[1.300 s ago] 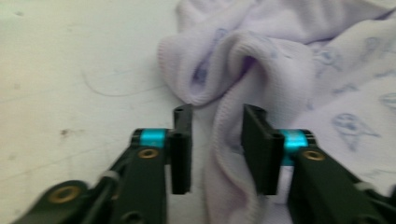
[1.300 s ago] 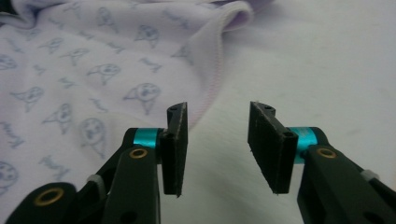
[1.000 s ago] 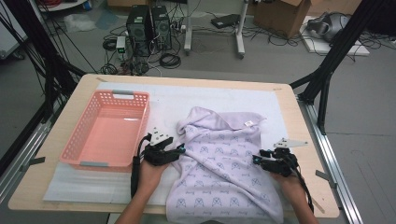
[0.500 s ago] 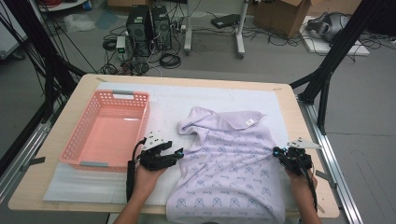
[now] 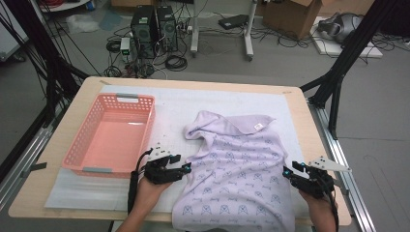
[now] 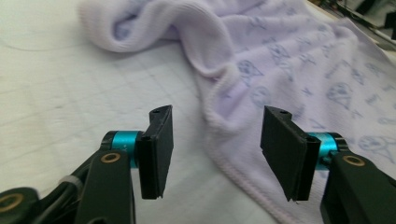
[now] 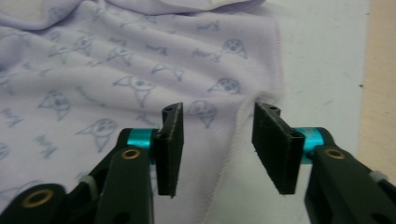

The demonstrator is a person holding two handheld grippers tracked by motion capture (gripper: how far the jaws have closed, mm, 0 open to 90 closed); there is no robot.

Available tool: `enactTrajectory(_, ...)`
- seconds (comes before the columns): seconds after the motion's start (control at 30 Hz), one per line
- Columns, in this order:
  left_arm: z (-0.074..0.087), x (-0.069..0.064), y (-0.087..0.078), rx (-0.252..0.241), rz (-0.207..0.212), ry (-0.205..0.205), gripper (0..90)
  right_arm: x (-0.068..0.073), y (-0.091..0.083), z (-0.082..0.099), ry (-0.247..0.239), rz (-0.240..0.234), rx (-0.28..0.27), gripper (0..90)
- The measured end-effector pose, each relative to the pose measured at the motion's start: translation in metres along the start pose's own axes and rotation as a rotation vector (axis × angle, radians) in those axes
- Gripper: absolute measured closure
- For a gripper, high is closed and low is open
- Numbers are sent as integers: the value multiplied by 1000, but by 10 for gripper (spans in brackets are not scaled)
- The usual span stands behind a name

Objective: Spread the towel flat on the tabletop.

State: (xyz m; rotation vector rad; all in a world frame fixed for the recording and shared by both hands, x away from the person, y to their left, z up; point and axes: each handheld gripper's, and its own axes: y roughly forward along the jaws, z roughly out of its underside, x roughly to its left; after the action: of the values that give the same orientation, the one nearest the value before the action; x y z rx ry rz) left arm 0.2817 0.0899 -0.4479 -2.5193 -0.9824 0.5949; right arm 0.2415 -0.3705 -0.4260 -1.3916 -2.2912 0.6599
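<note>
We see the lilac towel (image 5: 237, 179) flat on the table (image 5: 309, 121) between both; left hand-held gripper (image 5: 181, 170) parted at its left edge, right hand-held gripper (image 5: 290, 173) just reopened, jaws straddling the right hem, gripping nothing.

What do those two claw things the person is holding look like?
Each claw, left and right, is black, with two flat rectangular pads, shiny turquoise rings behind them and small brass rivets. A black cable trails from the left one. A grey three-cornered plate tops the right.
</note>
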Motion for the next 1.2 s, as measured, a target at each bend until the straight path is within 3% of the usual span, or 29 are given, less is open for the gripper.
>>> enactTrajectory(0.1, 0, -8, 9, 33, 20, 25, 439, 1, 0, 1, -13, -41, 23, 473)
enactTrajectory(0.2, -3, -14, 19, 86, -16, 74, 415, 4, 7, 4, -63, -48, 76, 431)
enactTrajectory(0.3, -5, -18, 26, 126, -55, 96, 424, 4, 12, 6, -71, -53, 88, 424)
enactTrajectory(0.33, -5, -19, 26, 128, -98, 118, 476, 4, 12, 6, -68, -54, 91, 423)
enactTrajectory(0.4, -6, -17, 25, 121, -112, 118, 745, 5, 12, 6, -66, -52, 91, 423)
enactTrajectory(0.47, -6, -12, 22, 111, -115, 86, 809, 5, 12, 6, -64, -55, 82, 423)
enactTrajectory(0.53, -7, -5, 15, 89, -157, 78, 825, 4, 12, 6, -53, -59, 78, 423)
enactTrajectory(0.63, -8, 9, 7, 59, -197, 33, 825, 2, 16, 4, -47, -63, 74, 423)
enactTrajectory(0.77, -7, 20, 3, 40, -242, 33, 813, -1, 23, 0, -48, -54, 79, 423)
enactTrajectory(0.83, -7, 19, 4, 28, -234, 42, 752, -1, 26, -3, -47, -55, 82, 422)
enactTrajectory(0.9, -6, 20, 3, 20, -220, 20, 607, 0, 30, -7, -39, -68, 72, 421)
enactTrajectory(1.0, -4, 21, 0, 12, -203, -2, 518, 3, 36, -9, -46, -104, 83, 456)
enactTrajectory(1.07, -2, 19, -2, 12, -189, -11, 511, 6, 40, -9, -70, -135, 108, 482)
enactTrajectory(1.13, 0, 16, -5, 17, -180, -3, 501, 10, 45, -7, -98, -163, 136, 590)
enactTrajectory(1.2, 2, 14, -7, 15, -175, -2, 496, 13, 46, -7, -139, -134, 147, 777)
